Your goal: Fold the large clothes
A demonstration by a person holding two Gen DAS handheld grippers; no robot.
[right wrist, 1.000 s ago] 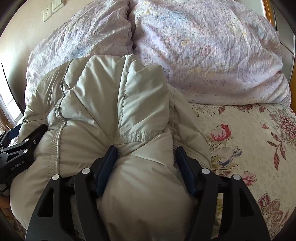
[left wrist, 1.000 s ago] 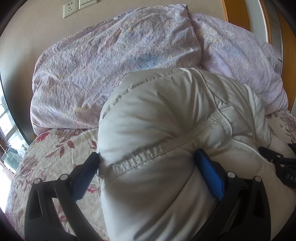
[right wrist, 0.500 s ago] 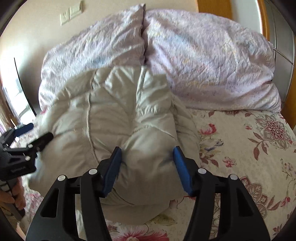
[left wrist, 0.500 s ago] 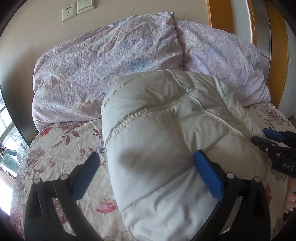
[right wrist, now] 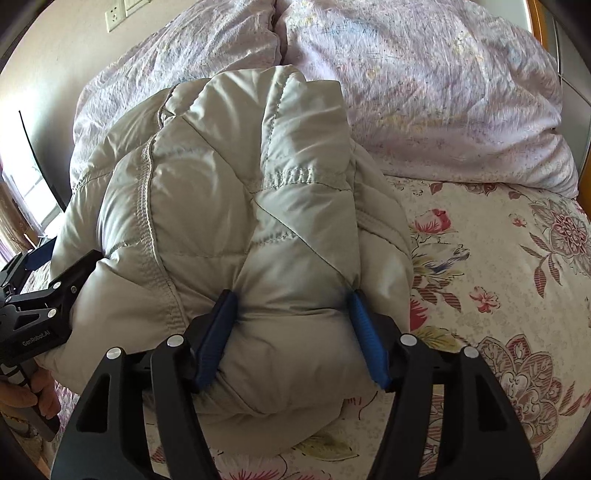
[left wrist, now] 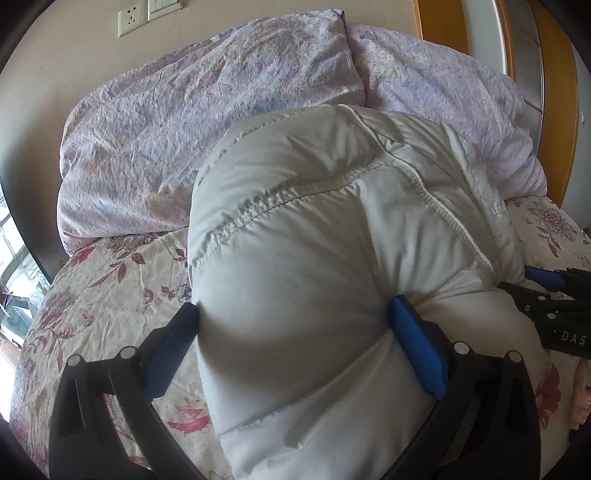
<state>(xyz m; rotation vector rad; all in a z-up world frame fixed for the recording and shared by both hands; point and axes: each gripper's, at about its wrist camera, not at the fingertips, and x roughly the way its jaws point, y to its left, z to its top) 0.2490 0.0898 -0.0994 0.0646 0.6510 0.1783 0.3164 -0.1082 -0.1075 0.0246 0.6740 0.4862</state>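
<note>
A puffy off-white down jacket [left wrist: 332, 236] lies bundled on the flowered bedsheet [left wrist: 110, 295], its far end against the pillows. My left gripper [left wrist: 295, 325] has its blue pads spread wide and pressed against the jacket's near end on both sides. My right gripper [right wrist: 291, 317] squeezes another bulge of the same jacket [right wrist: 236, 177] between its blue pads. Each gripper shows at the edge of the other view: the right gripper [left wrist: 554, 295] at the right of the left wrist view, the left gripper [right wrist: 40, 295] at the left of the right wrist view.
Two lilac pillows [left wrist: 207, 110] [right wrist: 443, 92] lie side by side at the head of the bed against the wall. A wall socket [left wrist: 131, 20] is above them. A wooden frame [left wrist: 557, 92] stands at the right. Flowered sheet [right wrist: 498, 277] extends to the right.
Both grippers pulled back from the jacket half a second ago and have now pushed forward into it again. The jacket fills more of each view and bulges between the pads.
</note>
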